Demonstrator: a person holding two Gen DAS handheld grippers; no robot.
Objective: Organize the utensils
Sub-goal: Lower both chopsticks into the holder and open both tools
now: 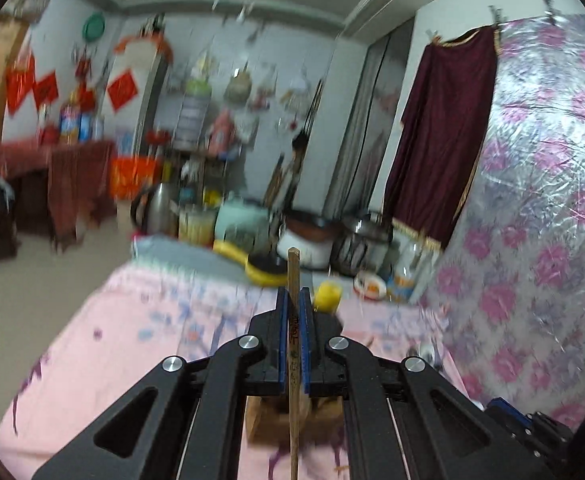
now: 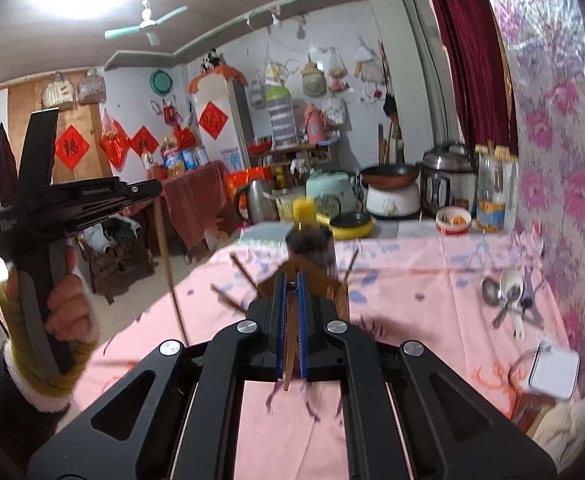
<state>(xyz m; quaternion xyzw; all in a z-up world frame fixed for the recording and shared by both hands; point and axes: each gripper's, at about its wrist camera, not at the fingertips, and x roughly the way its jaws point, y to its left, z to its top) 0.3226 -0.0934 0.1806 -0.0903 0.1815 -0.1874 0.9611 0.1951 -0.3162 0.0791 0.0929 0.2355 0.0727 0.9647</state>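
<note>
Both jaws stand nearly closed, each pinching a wooden chopstick. Between the blue pads of the left gripper a chopstick stands upright, its blunt end rising above the fingertips and its lower end running off the bottom of the view; dark printed characters run along its shaft, too small to read. The right gripper clamps another chopstick, which slants down below the pads.

Red diamond paper signs with a gold character hang on the far wall and fridge. On the left gripper's black handle there is white lettering, not legible.

A wooden chopstick holder stands on the pink floral tablecloth just ahead of the right gripper, with several chopsticks leaning out of it at angles. Behind it is a dark bottle with a yellow cap. Metal and white spoons lie together at the right of the table, with a white lidded box nearer.

In the right wrist view the person's left hand, yellow-sleeved, holds the left gripper raised above the table's left edge, its chopstick hanging down.
</note>
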